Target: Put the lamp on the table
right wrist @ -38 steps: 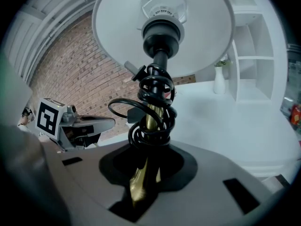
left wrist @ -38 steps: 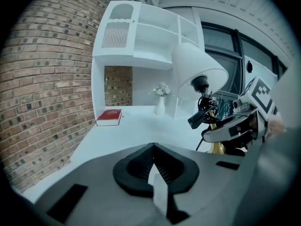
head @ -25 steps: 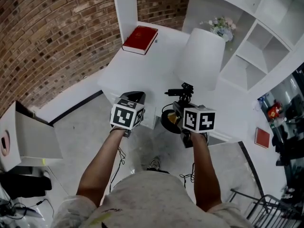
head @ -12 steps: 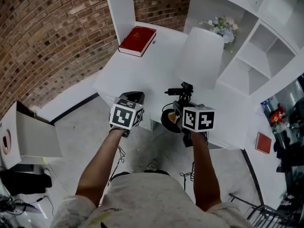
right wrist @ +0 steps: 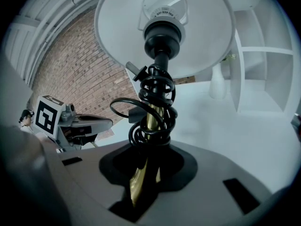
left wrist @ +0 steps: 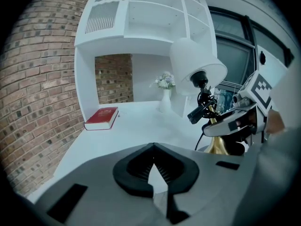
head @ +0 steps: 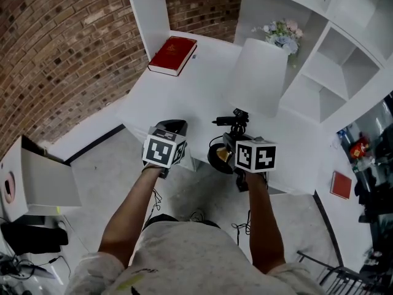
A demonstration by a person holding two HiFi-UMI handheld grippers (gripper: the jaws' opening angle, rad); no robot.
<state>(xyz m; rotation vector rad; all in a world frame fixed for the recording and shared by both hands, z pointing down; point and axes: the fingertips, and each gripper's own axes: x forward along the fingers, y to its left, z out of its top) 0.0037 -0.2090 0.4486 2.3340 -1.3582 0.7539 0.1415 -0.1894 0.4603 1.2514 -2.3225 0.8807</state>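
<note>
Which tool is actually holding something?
The right tool, clamped on the brass stem of the lamp, just below its coiled black cord. The left tool is shut with nothing in it.

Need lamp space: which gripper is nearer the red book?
Left. The left gripper is directly below the red book in head view; the right gripper, gripping the lamp, is off to its right.

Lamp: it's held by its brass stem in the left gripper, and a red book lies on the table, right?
No, it's the right gripper that holds the lamp by its brass stem, as the right gripper view shows. The red book does lie on the table.
</note>
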